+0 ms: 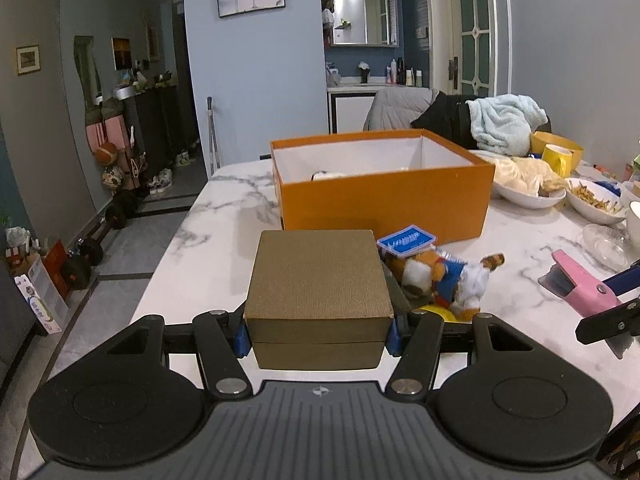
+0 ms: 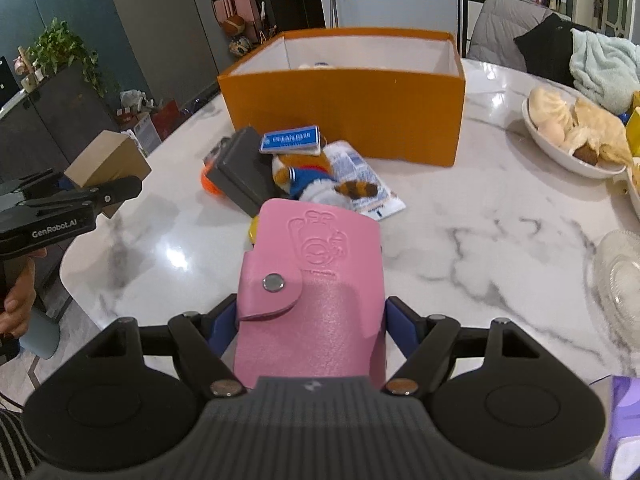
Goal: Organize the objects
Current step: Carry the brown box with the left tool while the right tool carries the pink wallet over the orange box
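Wallet: pink, snap-flap type, clamped between the fingers of the right gripper and projecting straight ahead of it, clear of the table. The material looks like soft leatherette. Expect low weight, some flex along the fold, and a grained skin with fair friction. The grip sits across both side edges near the rear end; that is the stiffest place to hold it, since the stacked layers resist crushing there. Avoid pressing on the snap.

Brown box: lidded cardboard, gripped by the left gripper at its near end, one finger on each side wall. It is carried above the table, directly ahead of the fingers. Rigid walls, probably light, contents unknown. The lid seam runs just at finger height, so a squeeze that bears on the lid alone could let the base slip out. Keep the pads across both lid and base.

Orange box: open-topped, ahead of both grippers, beyond the loose items. It already holds something pale, not identifiable. It is judged to be the destination.

Loose items lie between the grippers and the orange box: a plush toy, a blue tag, a grey box. The plush toy is soft and compressible; take it at the body.
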`<state>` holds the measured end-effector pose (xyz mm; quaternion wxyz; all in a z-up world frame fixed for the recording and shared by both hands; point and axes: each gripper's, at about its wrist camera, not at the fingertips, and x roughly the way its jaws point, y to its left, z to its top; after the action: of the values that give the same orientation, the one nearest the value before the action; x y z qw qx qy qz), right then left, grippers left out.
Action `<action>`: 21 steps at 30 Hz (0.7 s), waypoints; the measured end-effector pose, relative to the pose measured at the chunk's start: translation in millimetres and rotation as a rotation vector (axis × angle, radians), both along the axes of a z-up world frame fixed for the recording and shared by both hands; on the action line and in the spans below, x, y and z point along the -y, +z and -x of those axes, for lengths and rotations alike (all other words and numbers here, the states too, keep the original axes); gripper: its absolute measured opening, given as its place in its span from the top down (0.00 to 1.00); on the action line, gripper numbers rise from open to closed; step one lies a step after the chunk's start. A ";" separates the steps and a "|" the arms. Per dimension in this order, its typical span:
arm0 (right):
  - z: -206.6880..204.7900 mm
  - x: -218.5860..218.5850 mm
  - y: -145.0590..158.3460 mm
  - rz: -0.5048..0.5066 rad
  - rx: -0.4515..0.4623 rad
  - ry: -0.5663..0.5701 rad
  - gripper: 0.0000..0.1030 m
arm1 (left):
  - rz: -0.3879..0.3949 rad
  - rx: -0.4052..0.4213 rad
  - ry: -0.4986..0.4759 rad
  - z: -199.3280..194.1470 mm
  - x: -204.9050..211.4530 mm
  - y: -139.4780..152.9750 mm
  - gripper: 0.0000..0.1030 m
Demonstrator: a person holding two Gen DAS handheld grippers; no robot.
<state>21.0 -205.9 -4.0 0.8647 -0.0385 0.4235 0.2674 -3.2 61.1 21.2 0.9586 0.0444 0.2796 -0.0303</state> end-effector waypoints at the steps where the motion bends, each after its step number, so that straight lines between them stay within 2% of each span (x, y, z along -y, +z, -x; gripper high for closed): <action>1: -0.2 0.5 3.9 0.000 0.006 0.001 0.25 | 0.001 0.006 -0.004 -1.9 0.0 3.4 0.34; 7: -14.7 -0.3 29.7 -0.007 0.032 0.017 0.25 | 0.017 0.029 -0.047 -21.6 3.5 25.2 0.34; 12: -41.1 -8.4 54.3 0.019 0.082 0.047 0.25 | 0.012 0.072 -0.066 -56.3 8.8 50.3 0.34; 15: -68.0 -12.8 69.6 0.023 0.099 0.052 0.25 | 0.007 0.076 -0.072 -90.0 10.1 63.1 0.34; 21: -141.1 -30.4 100.5 0.060 0.151 0.035 0.25 | 0.037 -0.004 -0.075 -175.5 12.1 72.4 0.34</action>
<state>162.1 -175.5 96.5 0.8877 -0.0918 0.3644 0.2659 172.3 49.0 93.5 0.9569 0.0370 0.2790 -0.0715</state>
